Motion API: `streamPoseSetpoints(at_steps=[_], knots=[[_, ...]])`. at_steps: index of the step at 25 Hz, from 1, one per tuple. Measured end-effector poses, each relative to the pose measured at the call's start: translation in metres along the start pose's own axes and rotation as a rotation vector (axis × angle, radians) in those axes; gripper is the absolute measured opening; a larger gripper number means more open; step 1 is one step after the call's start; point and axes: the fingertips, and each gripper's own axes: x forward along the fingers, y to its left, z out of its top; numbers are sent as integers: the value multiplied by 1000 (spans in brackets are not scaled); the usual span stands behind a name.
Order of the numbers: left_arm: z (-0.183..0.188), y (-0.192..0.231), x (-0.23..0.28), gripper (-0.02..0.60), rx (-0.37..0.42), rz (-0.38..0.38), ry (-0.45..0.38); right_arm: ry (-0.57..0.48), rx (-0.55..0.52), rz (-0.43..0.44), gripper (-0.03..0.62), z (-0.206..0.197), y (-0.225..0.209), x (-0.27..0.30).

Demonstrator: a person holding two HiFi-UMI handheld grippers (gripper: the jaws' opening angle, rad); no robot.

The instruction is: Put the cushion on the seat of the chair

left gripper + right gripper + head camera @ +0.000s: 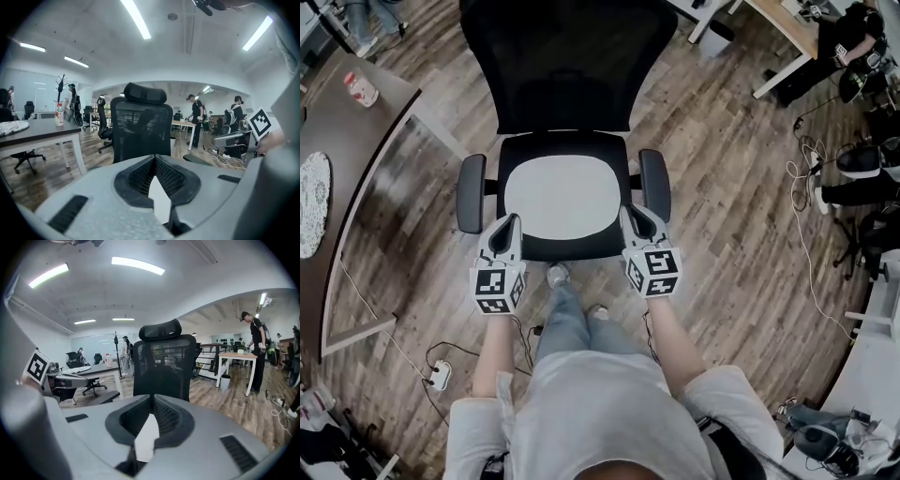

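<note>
A white cushion (pixel 565 195) lies flat over the black seat (pixel 565 247) of the mesh-backed office chair (pixel 567 58); whether it rests on the seat or hangs just above it cannot be told. My left gripper (pixel 512 221) is at the cushion's near-left edge and my right gripper (pixel 629 213) at its near-right edge. Both are shut, each with a white strip of cushion (pixel 158 197) (pixel 146 437) pinched between its jaws. Both gripper views look at the chair's backrest (pixel 142 131) (pixel 164 366) straight ahead.
The chair's armrests (pixel 471 192) (pixel 655 183) flank the grippers. A dark table (pixel 342 159) with a bottle (pixel 361 89) stands at left. Cables and a power strip (pixel 439 375) lie on the wooden floor. People and desks stand at the back right (pixel 255 352).
</note>
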Motion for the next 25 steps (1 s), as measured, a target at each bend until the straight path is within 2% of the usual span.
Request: streamPoseSetpoints(at_steps=[10,25], knots=[[61,-14,-34,12,25,13,-97,-96,-33,10,25,56,16,-43],[122,-39,-92,12,79,25,-220,-212,-104,-12,25,111,34,-100]])
